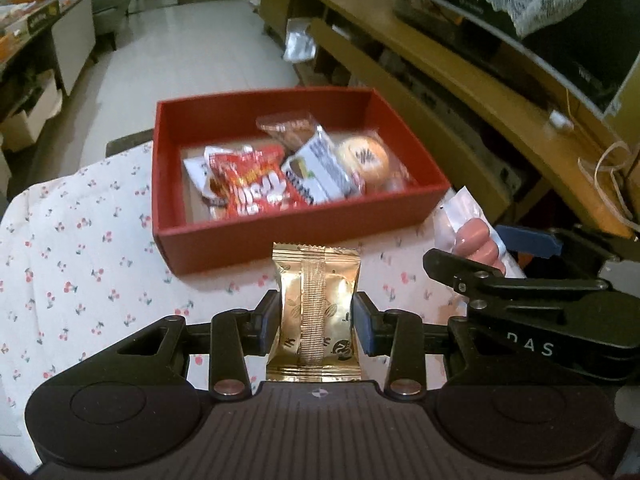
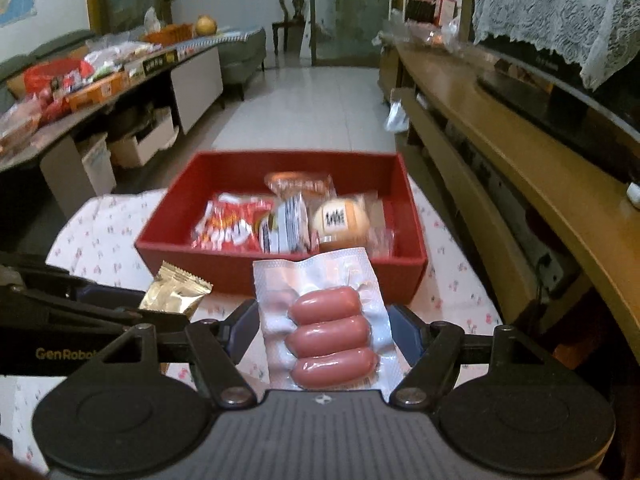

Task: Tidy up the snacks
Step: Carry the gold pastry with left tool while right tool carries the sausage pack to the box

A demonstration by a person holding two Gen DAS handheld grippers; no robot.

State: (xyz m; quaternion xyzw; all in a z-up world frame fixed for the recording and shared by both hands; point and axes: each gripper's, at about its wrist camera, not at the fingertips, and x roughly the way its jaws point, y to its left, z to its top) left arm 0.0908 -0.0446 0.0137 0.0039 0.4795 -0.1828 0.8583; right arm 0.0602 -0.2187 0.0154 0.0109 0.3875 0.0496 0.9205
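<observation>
The red box (image 1: 224,240) sits at twelve o'clock on the flowered cloth (image 1: 80,240), its near wall just past both grippers, with bare cloth at nine o'clock and a wooden shelf unit (image 2: 520,168) crowding three o'clock. Only the right wrist view shows the cluttered side table (image 2: 100,80) at ten o'clock. The left gripper (image 1: 316,320) pinches a gold snack packet (image 1: 316,304), its jaws narrow. The right gripper (image 2: 324,328), its jaws wider, clamps a vacuum pack of sausages (image 2: 332,336).
</observation>
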